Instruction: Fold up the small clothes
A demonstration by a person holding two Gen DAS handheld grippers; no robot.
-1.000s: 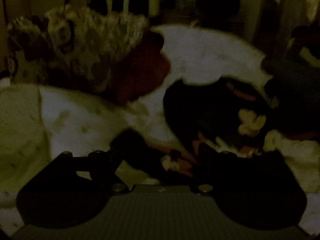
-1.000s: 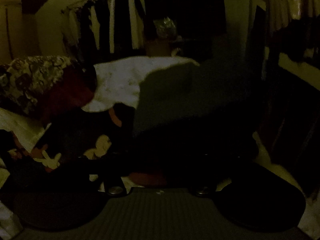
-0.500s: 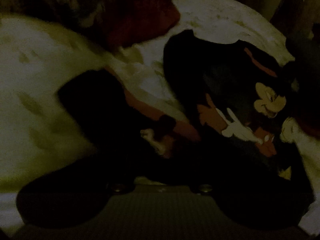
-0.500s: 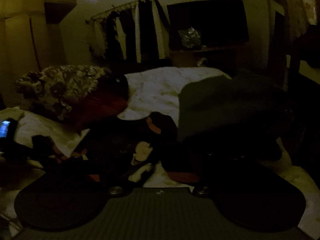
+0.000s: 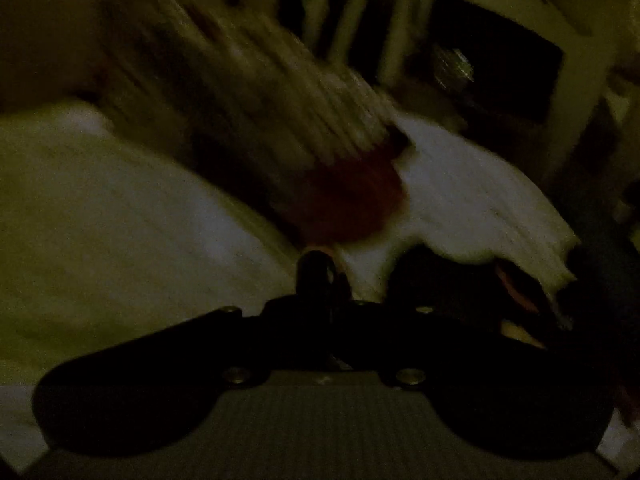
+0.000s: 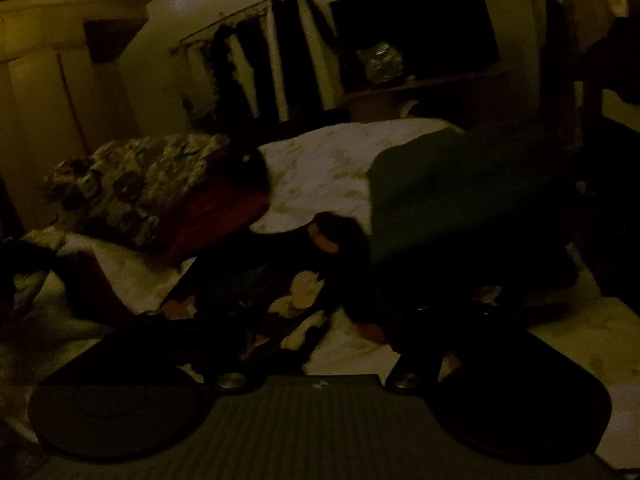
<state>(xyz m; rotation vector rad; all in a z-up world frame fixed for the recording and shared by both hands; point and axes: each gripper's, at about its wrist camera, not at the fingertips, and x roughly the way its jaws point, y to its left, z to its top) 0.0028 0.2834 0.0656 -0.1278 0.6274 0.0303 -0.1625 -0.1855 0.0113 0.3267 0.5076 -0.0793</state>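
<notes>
- Small black cartoon-print garment (image 6: 256,300) lies spread on the bed (image 6: 328,168), just ahead of my right gripper (image 6: 320,320), whose jaws stand wide open and empty.
- My left gripper (image 5: 320,276) has its jaws closed; whether cloth is pinched there, I cannot tell.
- Judged step: starting a fold; next, the right jaws need an edge.
- Farther off: a floral pillow (image 6: 132,184).

Both views are very dim, with a yellow-green cast and coarse noise. The brightest area is the pale bedsheet (image 6: 320,164); no lamp shows. The left wrist view is smeared by diagonal motion blur, worst on the patterned pillow (image 5: 280,100) above the sheet (streaks only). Fisheye bending curves the edges; corners go black.
</notes>
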